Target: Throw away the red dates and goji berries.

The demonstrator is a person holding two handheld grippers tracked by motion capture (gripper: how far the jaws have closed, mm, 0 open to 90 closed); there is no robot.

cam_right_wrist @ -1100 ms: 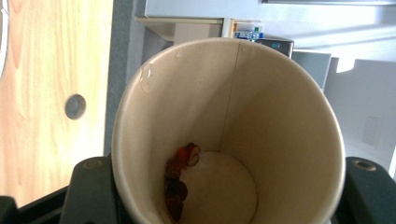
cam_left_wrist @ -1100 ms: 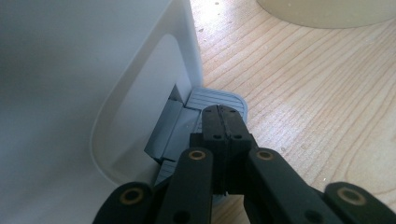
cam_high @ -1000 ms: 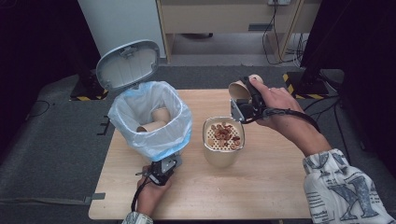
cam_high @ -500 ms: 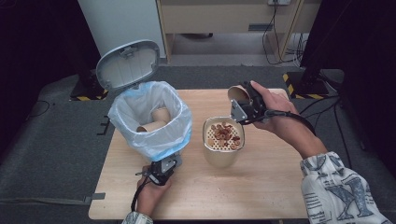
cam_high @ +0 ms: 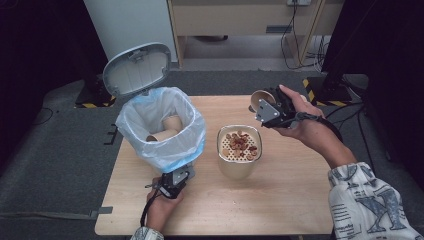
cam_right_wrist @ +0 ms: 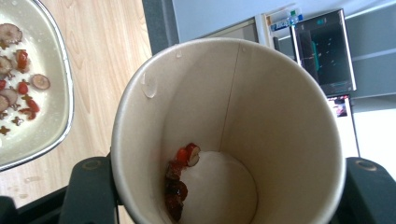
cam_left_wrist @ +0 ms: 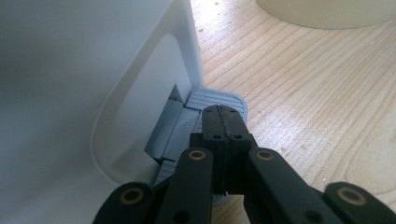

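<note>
We have the left hand-held gripper point(cam_high: 172, 184) with its jaws pressed together, bearing down on the grey pedal point(cam_left_wrist: 219, 99) at the near foot of the bin point(cam_high: 160, 127), so the lid point(cam_high: 137, 67) stands up at the far left. The right hand-held gripper point(cam_high: 270, 107) is clamped on the paper cup point(cam_high: 261, 100), held tipped above the desk point(cam_high: 300, 200), just to the far right of the strainer point(cam_high: 239, 150).

A few wet fruit scraps point(cam_right_wrist: 180, 182) cling inside the cup near its bottom. If we swing it to the bin at this tilt, they could drop on the desk on the way. We judge the pedal the weaker point: should the closed jaws slide off it, the lid would fall shut across the liner, where other cups point(cam_high: 167, 129) lie. Squeezing harder could crush the cup's thin wall.
</note>
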